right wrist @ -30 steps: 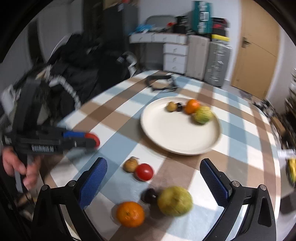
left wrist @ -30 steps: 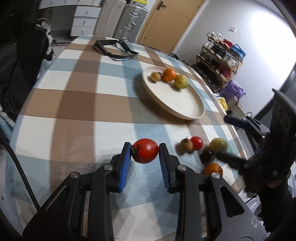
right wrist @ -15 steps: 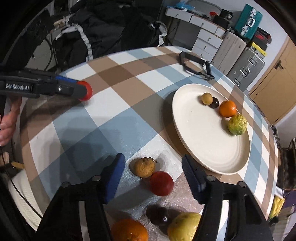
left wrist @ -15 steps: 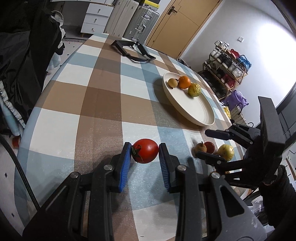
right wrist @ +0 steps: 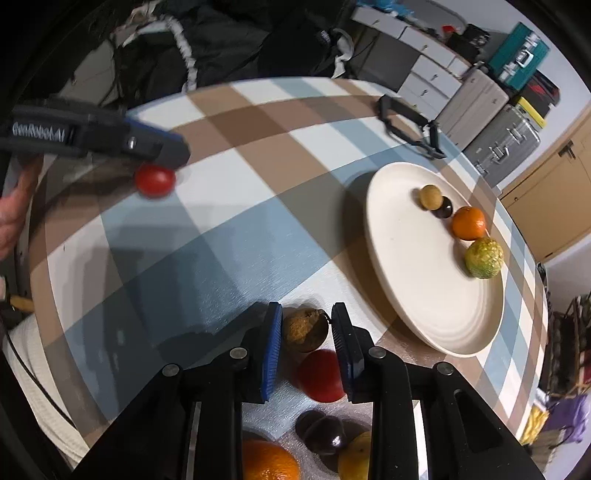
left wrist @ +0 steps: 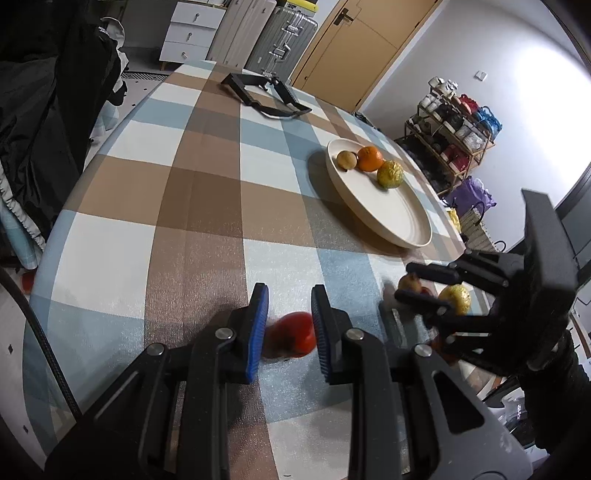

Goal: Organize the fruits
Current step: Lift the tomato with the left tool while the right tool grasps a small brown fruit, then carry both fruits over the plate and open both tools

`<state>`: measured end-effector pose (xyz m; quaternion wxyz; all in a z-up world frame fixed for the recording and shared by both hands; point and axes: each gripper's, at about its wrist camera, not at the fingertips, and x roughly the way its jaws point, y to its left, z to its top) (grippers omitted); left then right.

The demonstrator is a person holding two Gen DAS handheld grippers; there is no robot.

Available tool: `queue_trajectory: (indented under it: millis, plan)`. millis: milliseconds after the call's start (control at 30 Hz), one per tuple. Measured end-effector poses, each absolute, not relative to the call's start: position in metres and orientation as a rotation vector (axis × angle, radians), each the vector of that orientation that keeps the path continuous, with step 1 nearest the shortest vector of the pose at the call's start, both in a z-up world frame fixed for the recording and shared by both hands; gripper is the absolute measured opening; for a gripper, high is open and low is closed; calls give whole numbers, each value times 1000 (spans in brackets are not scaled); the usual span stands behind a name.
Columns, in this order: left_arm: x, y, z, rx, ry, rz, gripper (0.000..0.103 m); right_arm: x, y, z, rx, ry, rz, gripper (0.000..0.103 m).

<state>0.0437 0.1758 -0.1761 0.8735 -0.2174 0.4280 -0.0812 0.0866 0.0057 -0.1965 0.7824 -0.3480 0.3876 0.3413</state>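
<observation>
My left tool (left wrist: 288, 325) hangs above the near edge of the table (left wrist: 207, 206), its blue pads parted, and the red tomato (left wrist: 291, 334) lies blurred on the cloth below the gap, touching neither pad as far as I can tell. From the right view the same tomato (right wrist: 154, 180) sits under the left tool's tip at about 10 o'clock, close to the table's rim.

My right tool (right wrist: 306, 336) is low at 6 o'clock with its pads set either side of a brown fruit (right wrist: 304, 329); whether they press it I cannot tell. Just behind it lie a second red tomato (right wrist: 320, 374), a dark plum (right wrist: 322, 432), an orange (right wrist: 269, 463) and a yellow-green fruit (right wrist: 354, 459), crowded together near the table's edge.

The cream plate (right wrist: 406, 266) stands at 2 o'clock, most of its face bare, with four fruits lined along its far rim. Between plate and left tool the checked cloth runs open.

A black frame (left wrist: 264, 96) lies at the far end of the table. Beyond it stand silver suitcases (left wrist: 280, 33), a wooden door (left wrist: 362, 48) and a rack (left wrist: 454, 125) at 2 o'clock.
</observation>
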Motion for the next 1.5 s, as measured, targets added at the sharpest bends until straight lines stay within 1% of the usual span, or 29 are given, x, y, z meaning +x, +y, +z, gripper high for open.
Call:
queue_trajectory:
  millis: [167,433,467,533,567,600,667,867,933,967,1233,1500]
  plan:
    - [45,172,-177,-457,910,-182,21,93,-8,-183,-596,832,755,28]
    - [41,159,-177,-449,962,-214,22,92,-22,-168,-472,798,766,28]
    - [39,155,-176,-442,965,-220,23,92,-24,-166,-459,793,765,28]
    - [38,148,-177,-429,979,-239,29,92,-30,-161,-422,781,766,28]
    - [37,144,-177,-417,992,-246,34,91,-33,-158,-404,776,772,28]
    - [36,140,-178,-405,999,-244,36,90,-35,-157,-394,769,771,28]
    - [34,136,-180,-392,1010,-238,36,89,-39,-155,-377,762,772,28]
    - [32,132,-182,-359,1003,-207,36,85,-49,-152,-335,746,779,28]
    - [33,129,-182,-329,1009,-188,29,84,-53,-152,-324,741,776,28]
    - [34,129,-183,-314,1013,-178,23,84,-54,-152,-320,740,775,28]
    - [46,124,-171,-311,997,-181,23,87,-67,-145,-276,715,770,28]
    - [101,109,-132,-309,905,-231,23,122,-82,-122,-153,716,778,28]
